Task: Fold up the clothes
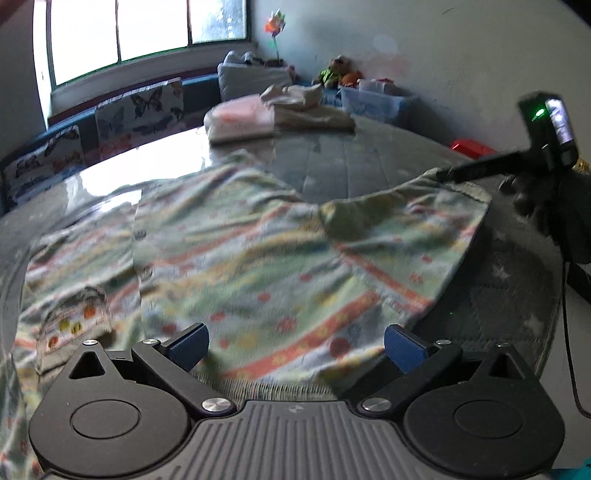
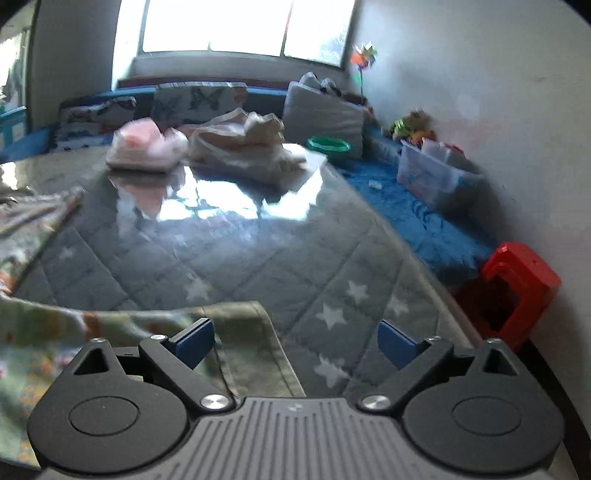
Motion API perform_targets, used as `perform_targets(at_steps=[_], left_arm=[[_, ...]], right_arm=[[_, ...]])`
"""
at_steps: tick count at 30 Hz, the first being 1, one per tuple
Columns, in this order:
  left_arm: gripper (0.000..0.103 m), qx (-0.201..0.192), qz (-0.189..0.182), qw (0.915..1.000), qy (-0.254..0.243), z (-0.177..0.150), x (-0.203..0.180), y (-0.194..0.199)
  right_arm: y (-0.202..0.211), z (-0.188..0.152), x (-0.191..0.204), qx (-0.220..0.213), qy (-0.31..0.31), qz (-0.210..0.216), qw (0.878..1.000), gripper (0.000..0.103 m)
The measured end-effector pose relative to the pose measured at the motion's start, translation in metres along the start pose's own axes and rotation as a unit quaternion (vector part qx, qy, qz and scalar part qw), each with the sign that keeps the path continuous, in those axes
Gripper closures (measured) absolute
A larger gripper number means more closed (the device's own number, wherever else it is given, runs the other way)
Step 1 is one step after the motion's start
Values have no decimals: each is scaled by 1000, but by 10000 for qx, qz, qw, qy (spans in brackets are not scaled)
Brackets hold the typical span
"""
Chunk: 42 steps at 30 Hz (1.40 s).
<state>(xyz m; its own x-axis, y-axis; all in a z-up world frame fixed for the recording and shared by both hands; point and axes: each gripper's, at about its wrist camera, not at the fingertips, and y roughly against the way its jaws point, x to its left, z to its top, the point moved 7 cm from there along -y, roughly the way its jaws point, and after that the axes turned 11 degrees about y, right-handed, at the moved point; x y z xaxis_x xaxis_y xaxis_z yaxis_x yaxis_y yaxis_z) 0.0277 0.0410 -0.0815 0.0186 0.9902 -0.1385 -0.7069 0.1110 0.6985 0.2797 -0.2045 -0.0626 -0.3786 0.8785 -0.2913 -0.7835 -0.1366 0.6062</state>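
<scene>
Both cams sit low over the table (image 2: pixel 258 236), looking toward the window (image 1: pixel 147 33). Left one's close above the shirt (image 1: pixel 240 251); right one's further right, catching just its edge. Shared: folded piles (image 2: pixel 236 144), wall toys.

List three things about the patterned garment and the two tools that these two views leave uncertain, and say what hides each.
1. Patterned garment, left wrist view: its near hem is covered by the left tool; motion blur smears the print.
2. Right tool, left wrist view: too small to tell if its tip touches the cloth.
3. Patterned garment, right wrist view: most is cut off by the left edge.
</scene>
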Motion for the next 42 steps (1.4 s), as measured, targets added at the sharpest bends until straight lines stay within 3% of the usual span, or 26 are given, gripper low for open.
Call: perform_targets(at_steps=[4, 9, 16, 24, 28, 32, 37, 42], left_arm=[[0, -8, -7, 10000, 83, 0, 1, 2], [0, -81, -18, 9998, 161, 9, 2, 8], [0, -113, -38, 9996, 251, 24, 1, 10], [0, 26, -53, 9998, 171, 33, -13, -3], [0, 119, -58, 9998, 139, 36, -20, -11], [0, 336, -55, 9992, 218, 34, -22, -25], [0, 520, 11, 9984, 205, 30, -24, -36], [0, 510, 20, 9984, 231, 31, -24, -35]], right_arm=[[15, 6, 27, -202, 180, 450, 9986, 5], [24, -5, 41, -84, 30, 632, 9980, 5], [18, -27, 16, 257, -281, 305, 9988, 5], [19, -35, -13, 434, -486, -349, 9973, 5], [35, -25, -2, 105, -315, -167, 9993, 5], [47, -17, 29, -148, 22, 371, 9992, 4], [41, -26, 42, 41, 218, 457, 9987, 4], [44, -39, 21, 155, -279, 395, 9987, 6]])
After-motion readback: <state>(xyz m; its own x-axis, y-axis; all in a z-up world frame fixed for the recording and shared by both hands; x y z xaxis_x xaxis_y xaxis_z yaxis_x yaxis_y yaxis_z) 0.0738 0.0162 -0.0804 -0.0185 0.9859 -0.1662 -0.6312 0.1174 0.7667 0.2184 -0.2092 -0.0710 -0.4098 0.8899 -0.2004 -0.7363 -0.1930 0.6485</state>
